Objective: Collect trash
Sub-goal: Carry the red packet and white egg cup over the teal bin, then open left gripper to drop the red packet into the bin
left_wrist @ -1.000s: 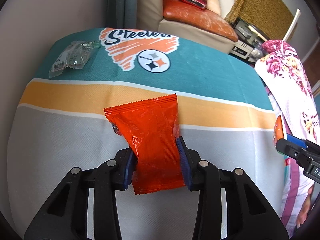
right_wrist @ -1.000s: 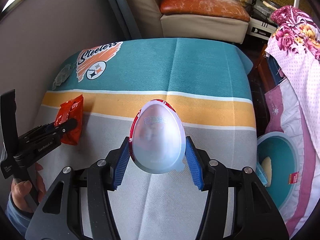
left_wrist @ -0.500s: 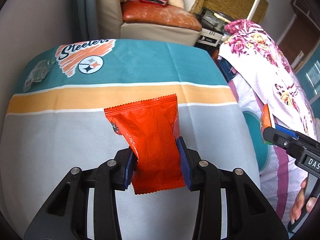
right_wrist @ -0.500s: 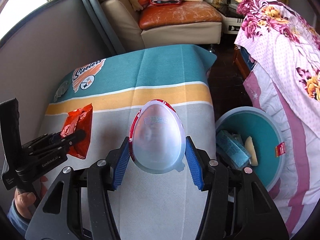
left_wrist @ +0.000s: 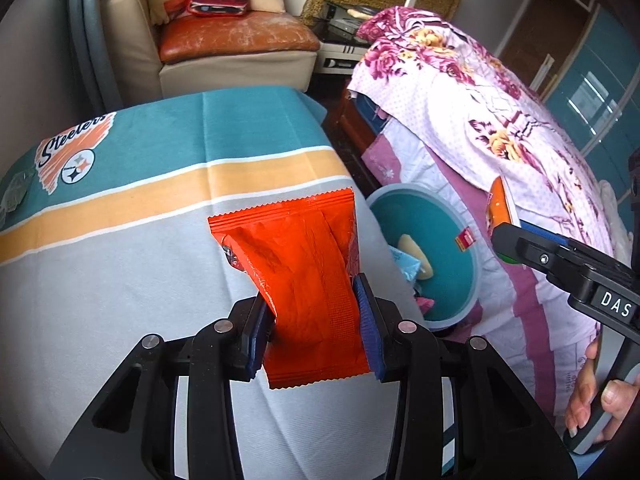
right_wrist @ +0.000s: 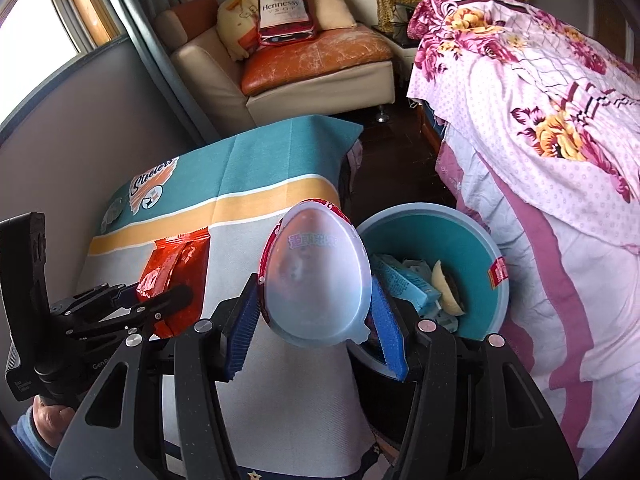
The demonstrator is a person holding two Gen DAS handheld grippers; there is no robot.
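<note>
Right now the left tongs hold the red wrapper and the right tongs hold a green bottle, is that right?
Not quite. The left tongs do hold the red wrapper, but the right tongs hold a pale plastic egg, not a green bottle, as the right wrist view shows.

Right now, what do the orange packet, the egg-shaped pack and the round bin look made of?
Orange packet: thin glossy plastic film, likely; it creases, glints, has serrated crimped ends.
Egg-shaped pack: probably moulded translucent plastic, matte frosted dome with a flat flange.
Round bin: seemingly rigid smooth plastic, teal inside, with an even rim.
</note>
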